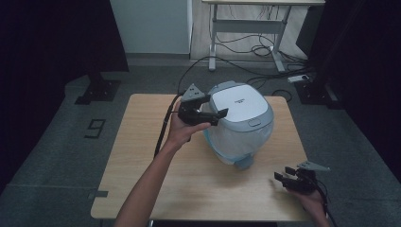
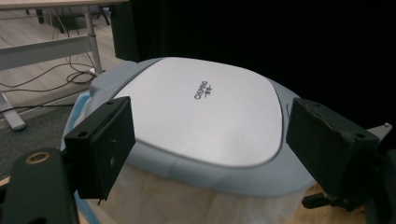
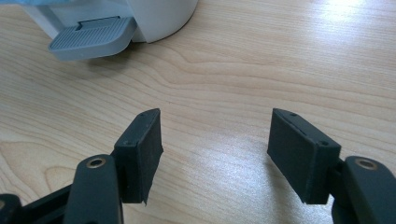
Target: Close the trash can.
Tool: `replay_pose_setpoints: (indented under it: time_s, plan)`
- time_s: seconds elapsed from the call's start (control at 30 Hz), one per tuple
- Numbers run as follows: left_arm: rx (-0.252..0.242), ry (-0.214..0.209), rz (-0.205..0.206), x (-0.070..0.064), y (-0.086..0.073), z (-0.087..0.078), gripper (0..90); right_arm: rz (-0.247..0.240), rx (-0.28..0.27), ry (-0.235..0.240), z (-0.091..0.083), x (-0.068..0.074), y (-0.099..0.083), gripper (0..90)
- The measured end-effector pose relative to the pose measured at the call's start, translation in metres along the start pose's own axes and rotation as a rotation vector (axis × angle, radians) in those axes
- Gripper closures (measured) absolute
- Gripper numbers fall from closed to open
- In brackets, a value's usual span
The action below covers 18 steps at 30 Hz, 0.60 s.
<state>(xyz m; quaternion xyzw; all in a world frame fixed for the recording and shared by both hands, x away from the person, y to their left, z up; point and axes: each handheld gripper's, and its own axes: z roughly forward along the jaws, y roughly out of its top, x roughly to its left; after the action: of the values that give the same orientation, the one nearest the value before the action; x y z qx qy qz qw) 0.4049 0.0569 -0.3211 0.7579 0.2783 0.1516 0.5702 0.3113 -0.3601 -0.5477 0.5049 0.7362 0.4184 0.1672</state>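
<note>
Wood table [image 1: 142, 189], dark curtains around. High view: bin [image 1: 241, 124] is seen mid-table; left gripper [image 1: 218, 115] is held at its lid's near-left edge, right gripper [image 1: 283, 178] low, well apart. Left gripper view: jaws are spread wide, empty, with lid [image 2: 205, 109] just ahead between them. Right gripper view: jaws wide, empty; pedal [image 3: 91, 37] ahead-left. Risk: the light bin may be tipped or slid if the lid is pushed sideways unbraced.

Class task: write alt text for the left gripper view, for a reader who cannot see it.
A closed pedal bin's silver-grey lid sits between the open left gripper and its two black fingers. A white liner shows under the rim, with a dark curtain behind.
</note>
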Motion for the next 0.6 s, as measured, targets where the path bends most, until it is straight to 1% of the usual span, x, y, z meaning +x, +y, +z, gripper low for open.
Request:
replay_pose_setpoints:
  time_s: [0.07,0.13,0.27,0.33,0.47,0.53,0.6]
  plan:
    - [-0.005,0.004,-0.002,0.000,-0.005,-0.006,15.9,0.001,-0.001,0.000,0.000,0.000,0.000,34.6]
    - [-0.001,0.015,0.006,0.000,-0.012,-0.013,15.9,0.002,-0.002,0.000,0.000,0.000,0.000,34.6]
    - [0.006,0.023,0.017,0.000,-0.024,-0.023,15.9,0.002,-0.003,0.000,-0.001,0.000,0.000,34.6]
    - [0.002,0.027,0.015,0.000,-0.030,-0.029,15.9,0.004,-0.003,-0.001,-0.001,0.000,0.000,34.6]
    - [0.011,0.049,0.022,0.000,-0.048,-0.038,15.9,0.003,-0.003,-0.002,-0.001,0.000,0.000,34.6]
    - [0.015,0.049,0.014,0.000,-0.058,-0.042,15.9,0.003,-0.001,-0.002,0.000,0.000,0.000,34.6]
    - [0.022,0.058,0.013,0.000,-0.069,-0.045,16.0,0.002,0.000,-0.003,0.000,0.000,0.000,34.6]
